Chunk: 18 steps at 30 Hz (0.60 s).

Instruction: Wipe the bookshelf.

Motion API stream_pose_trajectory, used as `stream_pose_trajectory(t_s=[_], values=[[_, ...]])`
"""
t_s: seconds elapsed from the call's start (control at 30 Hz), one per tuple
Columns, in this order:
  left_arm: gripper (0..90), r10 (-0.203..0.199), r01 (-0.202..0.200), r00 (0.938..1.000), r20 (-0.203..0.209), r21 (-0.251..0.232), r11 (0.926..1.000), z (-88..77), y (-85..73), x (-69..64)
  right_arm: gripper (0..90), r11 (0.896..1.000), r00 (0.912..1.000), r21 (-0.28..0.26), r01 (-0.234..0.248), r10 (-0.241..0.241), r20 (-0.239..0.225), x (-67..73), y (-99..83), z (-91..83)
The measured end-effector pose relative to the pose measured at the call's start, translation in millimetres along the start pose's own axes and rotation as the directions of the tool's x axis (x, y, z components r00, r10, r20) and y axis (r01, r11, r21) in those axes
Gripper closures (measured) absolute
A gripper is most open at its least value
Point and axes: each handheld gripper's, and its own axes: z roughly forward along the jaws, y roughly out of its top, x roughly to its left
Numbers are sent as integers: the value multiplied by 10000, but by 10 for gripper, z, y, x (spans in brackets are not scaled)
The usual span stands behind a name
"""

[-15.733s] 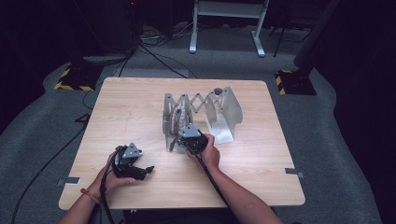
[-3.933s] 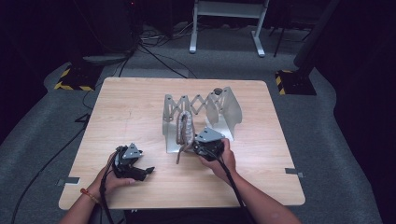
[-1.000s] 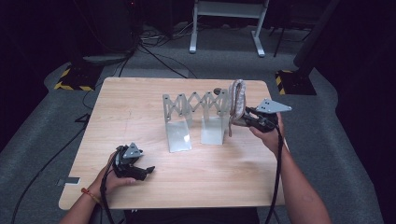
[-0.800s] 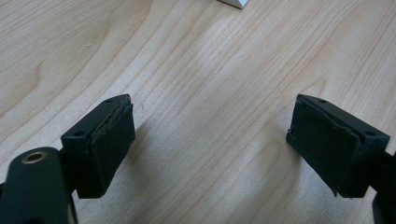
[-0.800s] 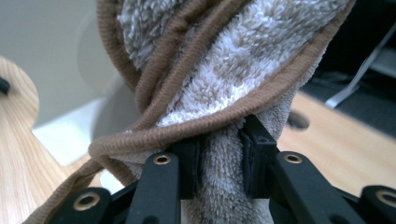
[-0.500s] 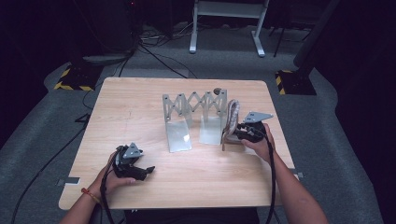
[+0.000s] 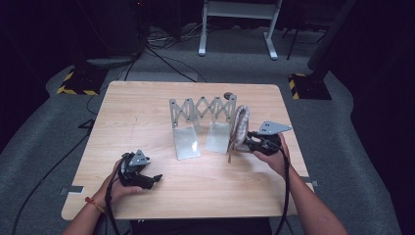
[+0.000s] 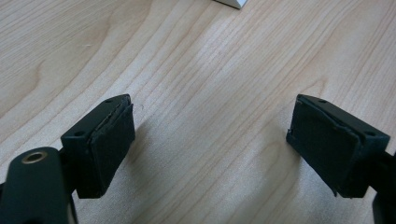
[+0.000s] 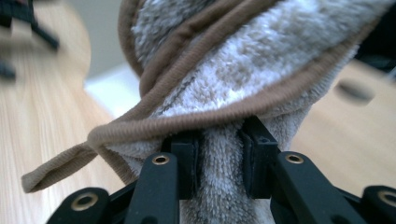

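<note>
Wooden table (image 7: 147, 112), dark room: left gripper (image 7: 138, 170) rests near the front edge, jaws wide apart and empty. Right gripper (image 7: 250, 142), farther in, pinches a brown-trimmed towel (image 7: 239, 128) beside the folding rack (image 7: 200, 111). Risk: the hanging tail (image 7: 229, 156) could snag the rack's plates, or the small pinch could slip.

Black jaws, brass-ringed screw holes

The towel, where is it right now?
In the high view the towel hangs pinched in the right gripper, right of the folding metal rack, with its lower end near the table.
</note>
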Motion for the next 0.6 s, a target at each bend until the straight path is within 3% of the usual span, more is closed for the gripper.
stream_pose_trajectory(t_s=[0.17,0.33,0.43,0.6], values=[[149,-1,1,10000,1,-3,10000,0,0,0,704,9989,9943,-463,-9,58,1063,-128,207,-16],[148,2,-2,10000,-1,0,10000,0,0,0,699,9950,9775,-471,-884,957,1878,-385,232,145],[149,-1,1,10000,0,-2,10000,0,0,0,698,9909,9686,91,-1343,1293,2123,-507,164,315],[149,20,-20,10000,12,-1,10000,0,-1,1,697,9703,9603,796,-2285,2112,1823,-592,-42,566]])
